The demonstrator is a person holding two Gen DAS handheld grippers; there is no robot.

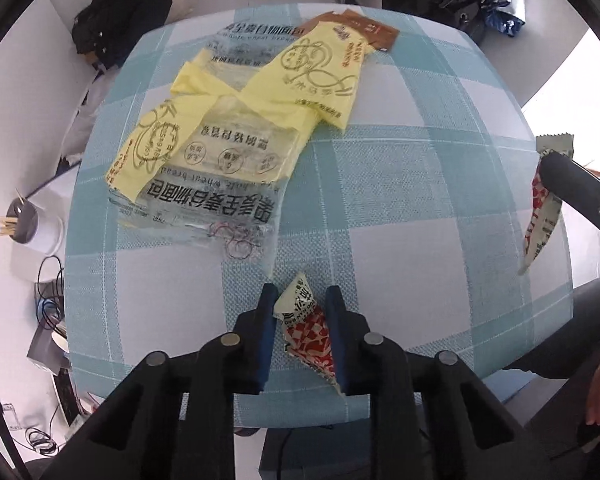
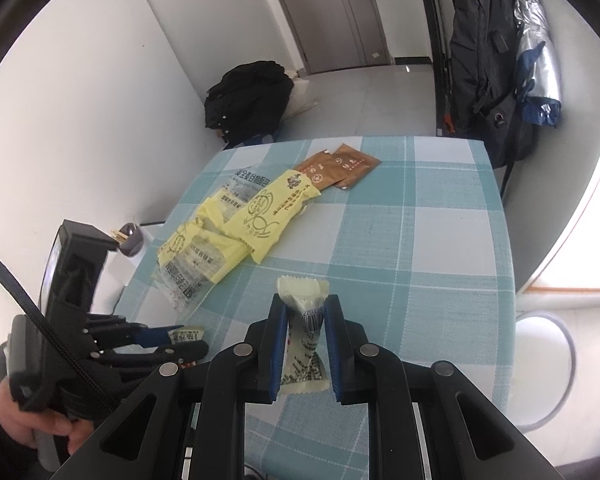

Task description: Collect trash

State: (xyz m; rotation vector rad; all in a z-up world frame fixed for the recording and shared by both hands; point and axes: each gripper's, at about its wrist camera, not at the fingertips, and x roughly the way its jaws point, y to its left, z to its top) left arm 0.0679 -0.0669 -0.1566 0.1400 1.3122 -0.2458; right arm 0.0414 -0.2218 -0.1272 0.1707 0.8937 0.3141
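Wrappers are sitting in both claws. The left claw (image 1: pixel 300 300) is pinching a red-and-white wrapper (image 1: pixel 306 328) low in the left wrist view, jaws nearly closed on it, its long axis running along the fingers. The right claw (image 2: pixel 306 320) is gripping a pale wrapper (image 2: pixel 305 332) upright, low centre of the right wrist view, its crimped end poking out beyond the fingertips. More trash is lying ahead on the checked surface (image 1: pixel 420 184): yellow bags (image 1: pixel 300 80) over clear bread bags (image 1: pixel 220 184) at upper left, nearer the left claw, and brown sachets (image 2: pixel 340 166) beyond them. No bin is showing in either view, so where the held pieces are going I cannot tell.
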